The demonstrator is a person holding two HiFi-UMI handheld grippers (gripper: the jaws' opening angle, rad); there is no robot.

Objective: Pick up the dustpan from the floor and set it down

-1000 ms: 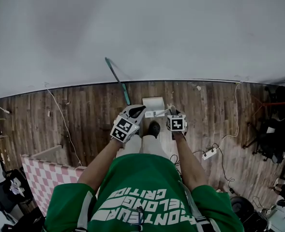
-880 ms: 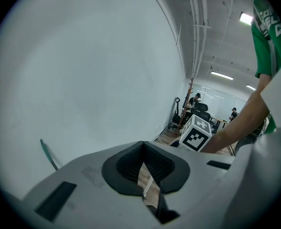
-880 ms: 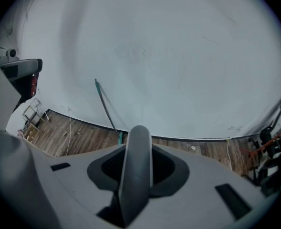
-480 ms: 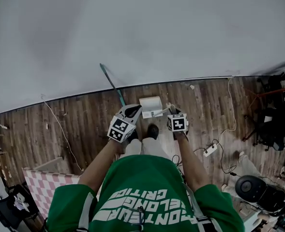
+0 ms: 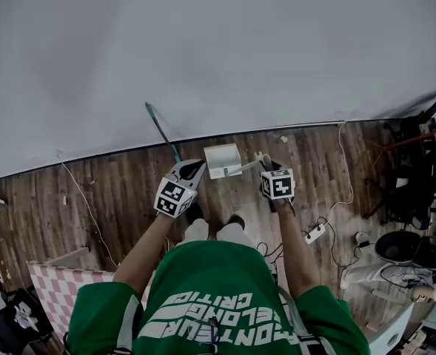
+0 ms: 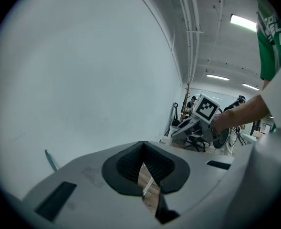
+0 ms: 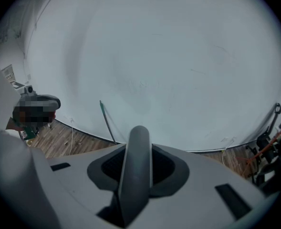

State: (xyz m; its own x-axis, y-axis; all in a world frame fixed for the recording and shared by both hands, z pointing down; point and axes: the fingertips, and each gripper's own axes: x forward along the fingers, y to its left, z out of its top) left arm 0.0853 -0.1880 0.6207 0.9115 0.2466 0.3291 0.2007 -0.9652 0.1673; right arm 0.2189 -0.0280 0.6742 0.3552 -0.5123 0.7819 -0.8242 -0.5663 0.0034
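So, my right gripper [image 5: 266,166] has its fingers closed on the grey handle [image 7: 136,168] of the dustpan [image 5: 222,159]. The handle fills the gap btw. them and sticks out toward the wall [image 5: 203,50]. The pan hangs in front of me over the wood floor [image 5: 114,191] and looks clear of it, so I judge the pick-up is done and only the set-down is left. My left gripper [image 5: 194,168] is just beside the pan, fingers narrowly apart w/ nothing btw. them; I see floor through the slit.

To do it well:
- My grip is far from the pan, so the pan can swing or turn round the handle. Move slow, no jerks, and hold the handle angle steady.
- Choose a bare piece of floor, away from the green stick [image 5: 162,133] leaning at the wall and the power strip [image 5: 313,234] at right.
- Lower until the pan bottom lies flat, then open the fingers. Don't drop it.
- The left gripper should be out of the way, or steady the pan edge if it wobbles.
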